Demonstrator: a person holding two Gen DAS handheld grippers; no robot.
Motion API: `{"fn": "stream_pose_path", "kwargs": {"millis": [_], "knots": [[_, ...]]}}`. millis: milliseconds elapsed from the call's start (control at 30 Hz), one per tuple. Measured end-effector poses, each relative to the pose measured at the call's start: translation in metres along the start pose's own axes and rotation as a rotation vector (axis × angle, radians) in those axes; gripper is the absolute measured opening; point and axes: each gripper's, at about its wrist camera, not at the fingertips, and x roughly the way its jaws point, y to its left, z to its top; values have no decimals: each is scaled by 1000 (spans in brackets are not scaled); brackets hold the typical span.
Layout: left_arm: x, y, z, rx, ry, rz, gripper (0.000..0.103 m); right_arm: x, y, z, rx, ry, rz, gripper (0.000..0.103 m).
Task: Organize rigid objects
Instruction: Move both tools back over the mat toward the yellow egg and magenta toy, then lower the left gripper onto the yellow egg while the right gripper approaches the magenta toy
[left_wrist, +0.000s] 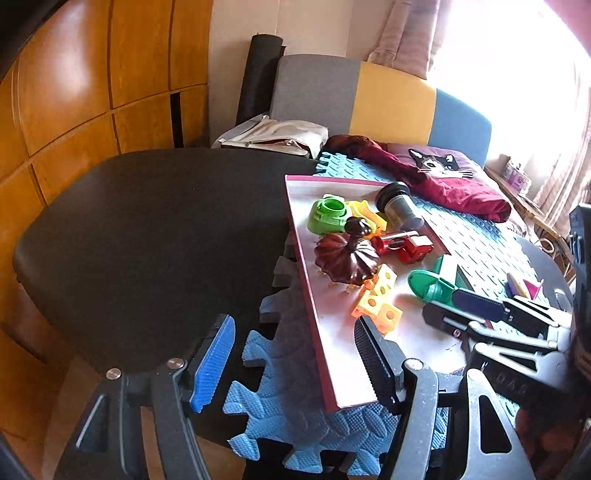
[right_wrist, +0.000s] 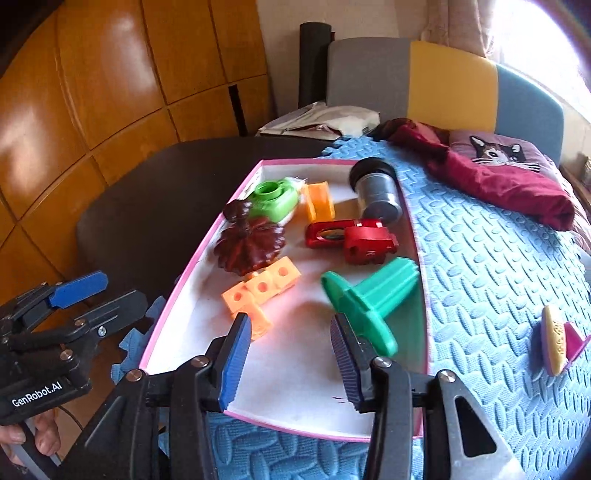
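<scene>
A pink-rimmed white tray (right_wrist: 190, 273) lies on the blue foam mat. It holds a green spool (right_wrist: 369, 302), a red toy (right_wrist: 354, 238), orange cube blocks (right_wrist: 262, 286), a dark brown ridged lid (right_wrist: 251, 247), a light green piece (right_wrist: 275, 199), an orange block (right_wrist: 319, 201) and a grey cylinder (right_wrist: 376, 194). My right gripper (right_wrist: 290, 362) stands open over the tray's near end, nothing between its pads, the spool just beyond its right finger. My left gripper (left_wrist: 291, 362) is open beside the tray's (left_wrist: 310, 306) left edge, empty.
A yellow and purple piece (right_wrist: 554, 339) lies on the mat (right_wrist: 480, 258) right of the tray. A maroon cloth with a cat picture (right_wrist: 495, 170) sits at the back. The dark table (left_wrist: 147, 229) stretches left. A hand (right_wrist: 37, 439) holds the left gripper.
</scene>
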Motion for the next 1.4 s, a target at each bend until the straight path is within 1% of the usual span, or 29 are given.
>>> {"fn": "stream_pose_path", "kwargs": {"millis": [467,633,867,1033,1133,1233,1300,1400], "knots": [[-2,-24,2,71,3,-23,68,-28,-49,-1,31,-34,-97,45],[-3,-37,6,107,-3,-39,68,-45,-75,2,35,-56,-164,45],[-2,-59,11,167,-7,-64,68,-75,-133,6,103,-109,-296,45],[-2,-79,15,216,-9,-83,68,-93,-187,1,192,-150,-396,45],[-2,-91,17,245,-10,-95,68,-97,-219,-10,277,-179,-443,45],[-2,-104,20,271,-9,-108,68,-100,-250,-20,432,-175,-436,45],[-3,-113,21,281,-11,-120,68,-110,-262,-23,497,-228,-425,45],[-2,-124,23,295,-8,-140,68,-115,-278,-28,587,-233,-392,45]]}}
